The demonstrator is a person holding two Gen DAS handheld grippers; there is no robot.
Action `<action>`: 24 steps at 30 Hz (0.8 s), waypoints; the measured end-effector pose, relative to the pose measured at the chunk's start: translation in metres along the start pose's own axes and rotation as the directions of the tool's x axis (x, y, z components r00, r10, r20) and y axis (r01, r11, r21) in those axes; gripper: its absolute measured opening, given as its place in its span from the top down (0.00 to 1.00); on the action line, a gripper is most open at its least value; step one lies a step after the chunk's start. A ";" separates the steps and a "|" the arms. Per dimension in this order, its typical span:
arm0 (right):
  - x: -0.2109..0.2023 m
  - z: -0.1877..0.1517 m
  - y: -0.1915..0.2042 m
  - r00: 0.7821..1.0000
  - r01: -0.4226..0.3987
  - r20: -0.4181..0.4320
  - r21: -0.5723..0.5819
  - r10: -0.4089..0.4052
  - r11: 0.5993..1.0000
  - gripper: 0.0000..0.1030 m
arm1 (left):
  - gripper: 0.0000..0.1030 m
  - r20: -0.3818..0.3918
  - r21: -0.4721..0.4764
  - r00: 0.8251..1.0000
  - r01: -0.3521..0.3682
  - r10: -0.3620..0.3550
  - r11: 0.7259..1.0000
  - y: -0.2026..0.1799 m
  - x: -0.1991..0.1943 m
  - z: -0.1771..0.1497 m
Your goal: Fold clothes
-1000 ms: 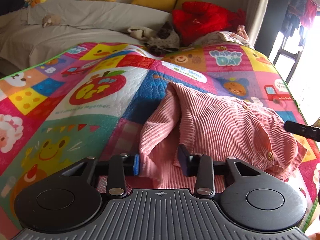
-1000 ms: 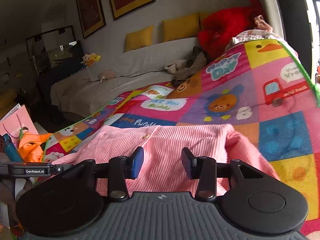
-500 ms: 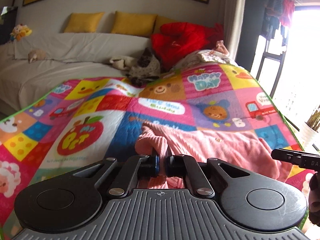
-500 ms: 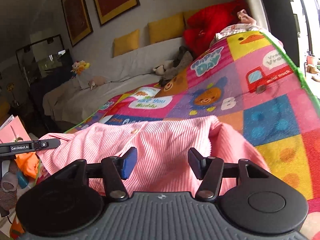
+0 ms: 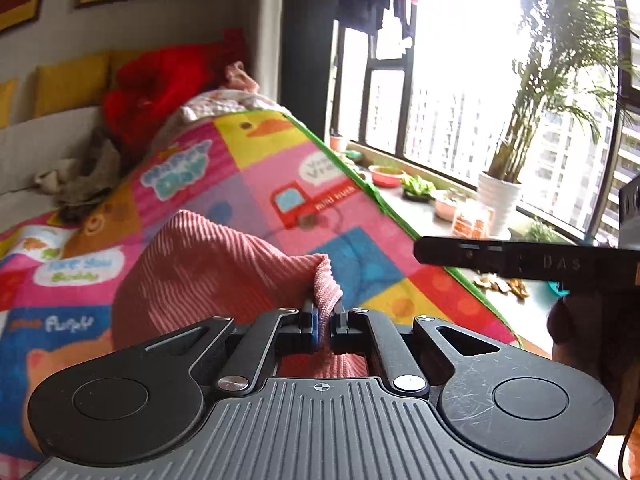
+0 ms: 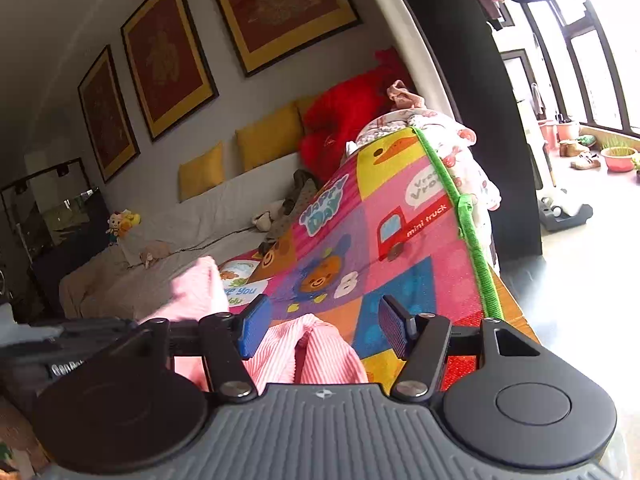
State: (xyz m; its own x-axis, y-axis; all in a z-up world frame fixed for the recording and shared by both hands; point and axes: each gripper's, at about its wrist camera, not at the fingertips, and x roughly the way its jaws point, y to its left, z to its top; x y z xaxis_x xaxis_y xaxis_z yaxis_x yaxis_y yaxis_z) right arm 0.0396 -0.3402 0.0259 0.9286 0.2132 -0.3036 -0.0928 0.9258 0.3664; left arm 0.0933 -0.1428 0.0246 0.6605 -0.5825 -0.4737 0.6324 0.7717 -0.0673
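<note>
Left hand-held gripper [image 5: 323, 322], bottom centre of its frame, is clenched on a fold of the pink shirt [image 5: 208, 268]; the cloth rises up-left from the jaws over the quilt [image 5: 280, 168]. Right hand-held gripper [image 6: 318, 330] is released, blue pads wide apart, w/ shirt [image 6: 296, 354] bunched low between them (touching a pad or not: can't tell). A potted plant [image 5: 500, 196] stands at right by the window.

Left tongs [image 5: 325, 322] pinch pink ribbed garment [image 5: 208, 272] edge — lifted above patchwork quilt [image 5: 280, 176].
</note>
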 end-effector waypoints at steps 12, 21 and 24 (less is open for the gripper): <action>0.110 0.018 0.040 0.916 -0.250 -0.342 -0.070 0.212 0.966 0.40 | 0.85 -0.089 0.034 0.995 0.042 -0.038 0.999 0.001 0.023 -0.030; 0.135 0.012 0.070 0.901 -0.262 -0.393 -0.150 0.186 0.953 0.93 | 0.39 -0.102 0.046 0.987 0.131 -0.126 0.990 0.011 -0.022 -0.029; 0.119 0.029 0.071 0.929 -0.220 -0.343 -0.209 0.139 0.953 0.94 | 0.22 -0.075 0.045 0.981 0.185 -0.182 0.982 0.018 -0.048 -0.028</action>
State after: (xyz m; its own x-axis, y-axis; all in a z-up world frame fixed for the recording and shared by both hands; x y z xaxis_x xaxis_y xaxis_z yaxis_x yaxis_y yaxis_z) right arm 0.1543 -0.2584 0.0415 0.7265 0.4336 -0.5331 -0.3675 0.9007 0.2317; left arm 0.0618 -0.0937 0.0219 0.5027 -0.6923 -0.5177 0.7612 0.6384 -0.1146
